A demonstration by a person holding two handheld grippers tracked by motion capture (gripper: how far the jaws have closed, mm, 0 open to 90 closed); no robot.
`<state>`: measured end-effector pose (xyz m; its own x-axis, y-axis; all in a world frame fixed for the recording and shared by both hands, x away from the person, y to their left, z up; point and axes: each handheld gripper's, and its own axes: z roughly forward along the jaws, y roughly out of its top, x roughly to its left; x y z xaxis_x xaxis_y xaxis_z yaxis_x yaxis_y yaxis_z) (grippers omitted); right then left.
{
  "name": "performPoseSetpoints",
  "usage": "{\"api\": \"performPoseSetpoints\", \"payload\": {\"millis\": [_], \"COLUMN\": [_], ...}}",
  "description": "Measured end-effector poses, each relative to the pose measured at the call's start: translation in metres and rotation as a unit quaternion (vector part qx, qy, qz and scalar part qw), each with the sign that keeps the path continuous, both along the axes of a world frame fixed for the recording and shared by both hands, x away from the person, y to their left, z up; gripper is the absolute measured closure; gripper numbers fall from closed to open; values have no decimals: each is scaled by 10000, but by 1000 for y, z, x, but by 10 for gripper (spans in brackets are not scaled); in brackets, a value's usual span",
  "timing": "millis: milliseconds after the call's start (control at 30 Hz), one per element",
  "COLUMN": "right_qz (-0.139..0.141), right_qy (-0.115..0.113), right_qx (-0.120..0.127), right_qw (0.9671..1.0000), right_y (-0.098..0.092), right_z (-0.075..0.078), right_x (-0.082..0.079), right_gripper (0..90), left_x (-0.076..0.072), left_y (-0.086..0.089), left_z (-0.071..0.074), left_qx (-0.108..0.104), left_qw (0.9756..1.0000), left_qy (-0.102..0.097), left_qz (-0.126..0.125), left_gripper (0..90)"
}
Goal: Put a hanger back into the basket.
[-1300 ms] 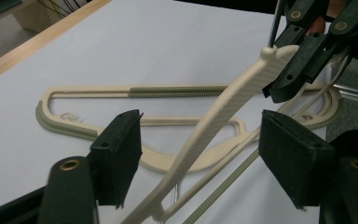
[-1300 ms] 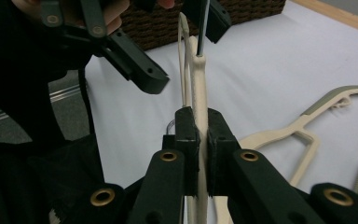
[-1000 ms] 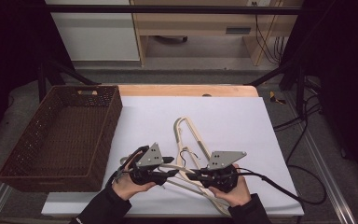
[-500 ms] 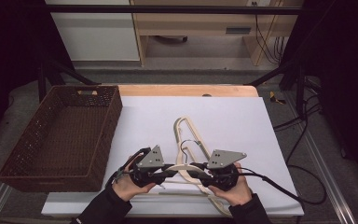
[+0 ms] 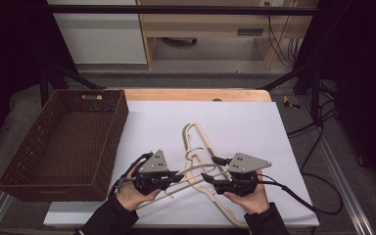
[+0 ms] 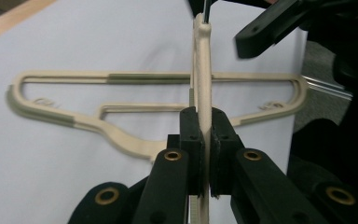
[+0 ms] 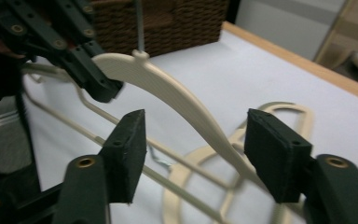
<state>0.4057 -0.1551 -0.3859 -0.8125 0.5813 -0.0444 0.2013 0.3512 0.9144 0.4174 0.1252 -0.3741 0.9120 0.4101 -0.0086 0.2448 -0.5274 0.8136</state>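
Bright, evenly lit table, dark surroundings; both gripper views soft and blurred.

Table [image 5: 235, 105]: white top, wooden far edge. Grey floor [image 5: 215, 81] beyond. White cabinet [image 5: 98, 39] stands at back left, light wooden furniture [image 5: 200, 27] beside it, black cables [image 5: 279, 44] hanging at right. Sides of room dark.

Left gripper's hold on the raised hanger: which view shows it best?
Left gripper view. The left gripper has both pads pressed flat on the raised hanger, seen head-on. The high view shows that hanger small and partly covered; the right gripper view shows the grip obliquely, at the hanger neck.
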Motion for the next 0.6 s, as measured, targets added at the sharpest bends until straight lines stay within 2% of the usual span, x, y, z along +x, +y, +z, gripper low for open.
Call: {"api": "performPoseSetpoints", "payload": {"millis": [167, 300, 433, 567, 600], "right_qz": [-522, -883, -1166, -1378, -1485], "right_qy": [-22, 28, 80, 102, 111], "right_qx": [294, 516, 626, 680, 707], "right_qw": [9982, 9948, 9912, 9881, 9863], "right_y": [-25, -44, -60, -70, -71], "right_z": [4, 4, 1, 1, 1], "right_x": [3, 6, 8, 9, 8], "right_gripper": [283, 242, 210, 142, 120], "left_x": [3, 5, 4, 2, 0], "left_y": [12, 22, 30, 42, 45], "left_z": [7, 13, 21, 38, 43], "left_qx": [-84, -192, -227, -322, -418], "left_qw": [9991, 9978, 9963, 9938, 9927], "left_qy": [-64, -153, -258, -442, -486], "left_qz": [407, 622, 789, 971, 1023], "left_gripper": [861, 861, 861, 861, 861]}}
